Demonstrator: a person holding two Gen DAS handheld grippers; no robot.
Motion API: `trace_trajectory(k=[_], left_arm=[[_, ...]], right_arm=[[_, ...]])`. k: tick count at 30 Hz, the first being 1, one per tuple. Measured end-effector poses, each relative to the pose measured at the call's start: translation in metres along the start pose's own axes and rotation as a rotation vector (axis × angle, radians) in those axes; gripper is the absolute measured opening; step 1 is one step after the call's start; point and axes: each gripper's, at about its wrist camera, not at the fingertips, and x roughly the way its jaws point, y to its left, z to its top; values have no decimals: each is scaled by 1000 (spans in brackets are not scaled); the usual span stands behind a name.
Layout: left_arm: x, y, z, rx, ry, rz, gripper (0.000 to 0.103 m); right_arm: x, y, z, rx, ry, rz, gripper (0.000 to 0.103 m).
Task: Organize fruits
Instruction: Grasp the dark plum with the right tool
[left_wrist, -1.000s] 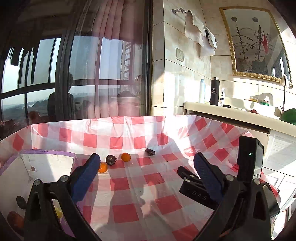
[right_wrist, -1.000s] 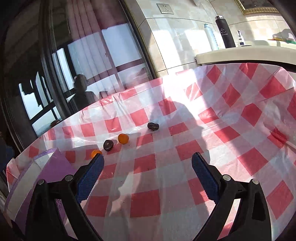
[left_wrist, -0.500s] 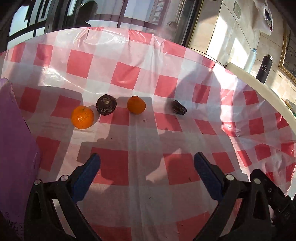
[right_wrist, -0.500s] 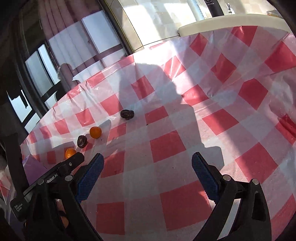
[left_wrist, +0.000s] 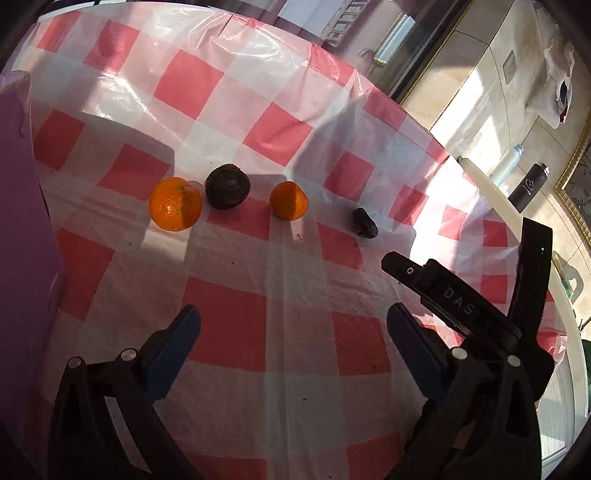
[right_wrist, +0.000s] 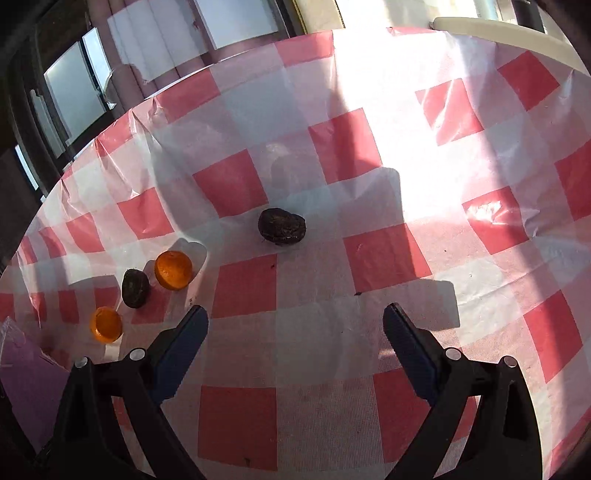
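Four fruits lie in a row on the red-and-white checked cloth (left_wrist: 229, 328). From the left: a large orange (left_wrist: 175, 209), a dark round fruit (left_wrist: 227, 186), a smaller orange (left_wrist: 289, 200) and a small dark wrinkled fruit (left_wrist: 364, 222). My left gripper (left_wrist: 293, 325) hovers open over the cloth, short of the row and empty. My right gripper (right_wrist: 295, 325) is open and empty too, with the wrinkled dark fruit (right_wrist: 282, 225) ahead of it between its fingers' lines. The other orange (right_wrist: 173, 270), dark fruit (right_wrist: 135, 283) and orange (right_wrist: 106, 325) lie to its left.
A purple box (left_wrist: 22, 236) stands at the left edge, its corner (right_wrist: 22, 365) also in the right wrist view. The right gripper's black body (left_wrist: 454, 299) shows at the right. Beyond the table are a white counter (left_wrist: 491, 188) with bottles and a window.
Both grippers have tilted down and moved forward toward the fruit row, which now looks much larger. The fruits have not moved. Both grippers stay open.
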Motion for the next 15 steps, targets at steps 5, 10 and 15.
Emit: trace_trajectory(k=[5,10,15], left_arm=[[1,4,1,-17,3,-5,101],[2,8,2,-40,8,-12,101],[2,7,2,-36,10,-9,101]], right_arm=[[36,26,21,-107,67,-50,93],[64,48,35,-188,116,-99,93],[81,70,39,-286,154,-99,92]])
